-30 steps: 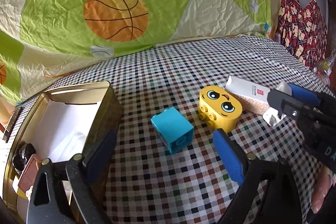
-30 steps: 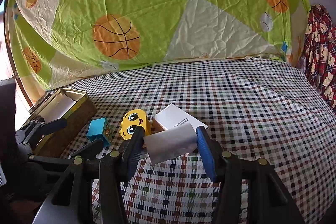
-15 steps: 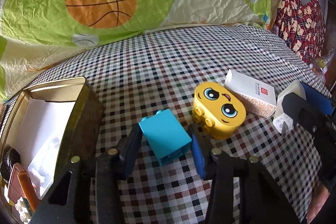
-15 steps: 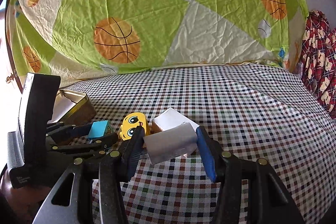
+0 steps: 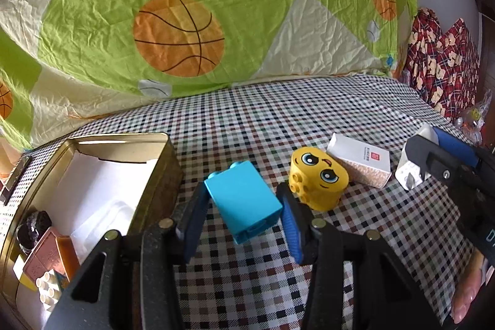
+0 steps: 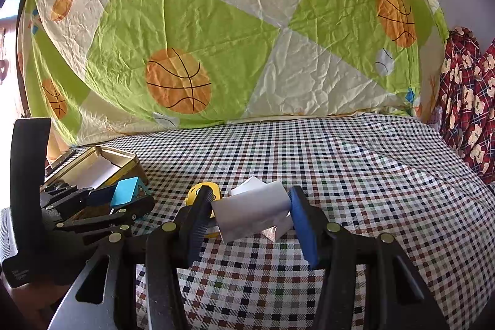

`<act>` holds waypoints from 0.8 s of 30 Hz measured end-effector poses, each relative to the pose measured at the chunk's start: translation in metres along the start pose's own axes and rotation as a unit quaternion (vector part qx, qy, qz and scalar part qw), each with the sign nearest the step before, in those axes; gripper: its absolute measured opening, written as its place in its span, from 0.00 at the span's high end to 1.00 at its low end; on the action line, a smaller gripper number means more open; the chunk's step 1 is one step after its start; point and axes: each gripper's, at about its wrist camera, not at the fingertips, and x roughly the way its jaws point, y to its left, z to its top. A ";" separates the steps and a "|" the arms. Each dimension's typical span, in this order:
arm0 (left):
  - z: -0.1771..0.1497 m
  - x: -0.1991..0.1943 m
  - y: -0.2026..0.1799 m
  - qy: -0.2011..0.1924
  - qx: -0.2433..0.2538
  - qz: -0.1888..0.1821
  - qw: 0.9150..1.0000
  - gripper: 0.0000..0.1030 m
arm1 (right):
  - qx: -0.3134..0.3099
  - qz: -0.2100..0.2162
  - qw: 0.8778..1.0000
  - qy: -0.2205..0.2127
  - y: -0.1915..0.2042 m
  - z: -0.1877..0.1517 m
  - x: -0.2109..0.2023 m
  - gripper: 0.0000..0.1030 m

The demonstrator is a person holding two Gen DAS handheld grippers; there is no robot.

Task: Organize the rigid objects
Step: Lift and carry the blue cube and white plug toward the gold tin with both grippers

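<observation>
A blue toy brick (image 5: 244, 200) sits tilted between the blue pads of my left gripper (image 5: 243, 197), which is shut on it just over the checked cloth. The right wrist view shows the same brick (image 6: 125, 190) held in the left gripper (image 6: 123, 201), beside the tin. My right gripper (image 6: 247, 203) is shut on a white plug adapter (image 6: 250, 212), held low over the cloth. A yellow face brick (image 5: 318, 180) lies on the cloth just right of the left gripper. Behind it lies a white box (image 5: 360, 163).
An open gold tin (image 5: 167, 163) stands at the left, with white paper and several small items inside. A basketball-print quilt (image 5: 179, 36) rises behind the checked cloth. Red patterned fabric (image 5: 442, 61) lies at the far right. A person's fingers (image 5: 464, 296) show at the lower right.
My left gripper moved forward around the blue brick and shut on it, and the brick now sits tilted in the pads. The right gripper still holds the white adapter in place.
</observation>
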 end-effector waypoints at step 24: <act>-0.020 -0.056 0.009 -0.105 -0.026 0.022 0.994 0.56 | -0.033 -0.005 0.997 -0.064 0.013 -0.004 -0.022 0.48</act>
